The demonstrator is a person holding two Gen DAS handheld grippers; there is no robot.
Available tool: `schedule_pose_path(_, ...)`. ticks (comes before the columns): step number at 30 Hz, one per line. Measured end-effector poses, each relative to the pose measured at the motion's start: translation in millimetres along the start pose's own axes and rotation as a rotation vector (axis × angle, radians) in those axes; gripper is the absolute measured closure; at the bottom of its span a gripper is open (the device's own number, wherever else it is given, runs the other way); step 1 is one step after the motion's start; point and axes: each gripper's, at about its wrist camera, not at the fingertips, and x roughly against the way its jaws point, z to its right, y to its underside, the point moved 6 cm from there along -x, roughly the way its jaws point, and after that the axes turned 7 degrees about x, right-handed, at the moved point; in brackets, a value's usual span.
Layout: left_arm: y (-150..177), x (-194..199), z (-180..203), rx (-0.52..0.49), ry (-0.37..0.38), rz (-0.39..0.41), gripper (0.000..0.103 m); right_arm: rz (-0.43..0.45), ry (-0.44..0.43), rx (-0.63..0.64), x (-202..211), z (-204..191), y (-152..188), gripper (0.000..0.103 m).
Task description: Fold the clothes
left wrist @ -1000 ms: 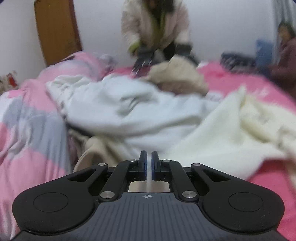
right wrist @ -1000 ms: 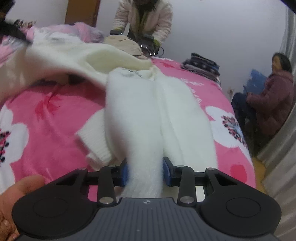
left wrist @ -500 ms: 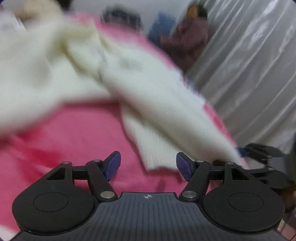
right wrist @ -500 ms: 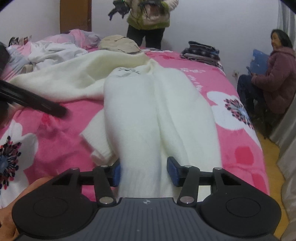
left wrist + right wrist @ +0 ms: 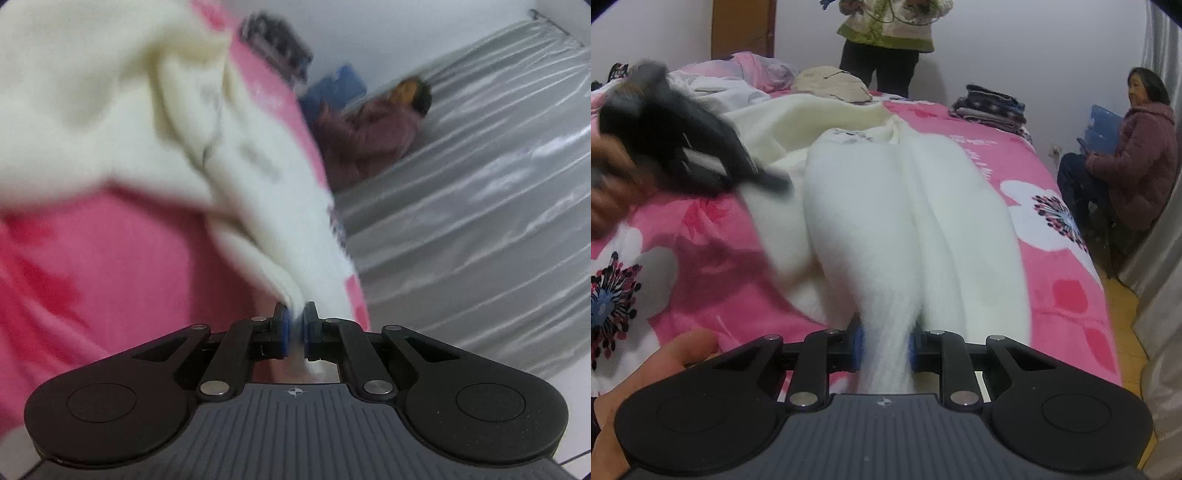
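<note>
Two pinches on white sweater: left gripper clamped tight on thin edge, right gripper closing round thick bunch; risked edge slipping, lopsided fold

Pink bedspread left of sweater prob. free; clothes pile blocks far end.

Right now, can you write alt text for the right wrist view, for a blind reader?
The right gripper is closing on a bunched white garment spread over a pink floral bed. The blurred left gripper is at the left; one person sits at the right and another stands behind.
</note>
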Motion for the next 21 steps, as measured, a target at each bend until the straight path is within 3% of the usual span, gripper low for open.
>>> schedule_pose_path(3,-1,30,29,-0.063,-0.057,0.062,0.098,0.042,0.009,-0.003,4,2,-8,0.079)
schedule_pose_path(9,11,60,59,-0.077,-0.176,0.152,0.098,0.104,-0.012,-0.030,16,4,-20,0.079)
schedule_pose_path(12,10,99,59,-0.076,-0.277,0.151,0.098,0.120,-0.020,-0.030,37,7,-29,0.082)
schedule_pose_path(14,8,117,58,-0.083,-0.357,0.142,0.098,0.125,-0.069,-0.032,54,9,-33,0.082)
schedule_pose_path(17,19,147,39,-0.035,-0.422,0.146,0.098,0.152,-0.105,0.007,76,9,-36,0.082)
schedule_pose_path(21,49,160,-24,0.095,-0.559,0.081,0.098,0.109,-0.163,0.092,78,-3,-31,0.082)
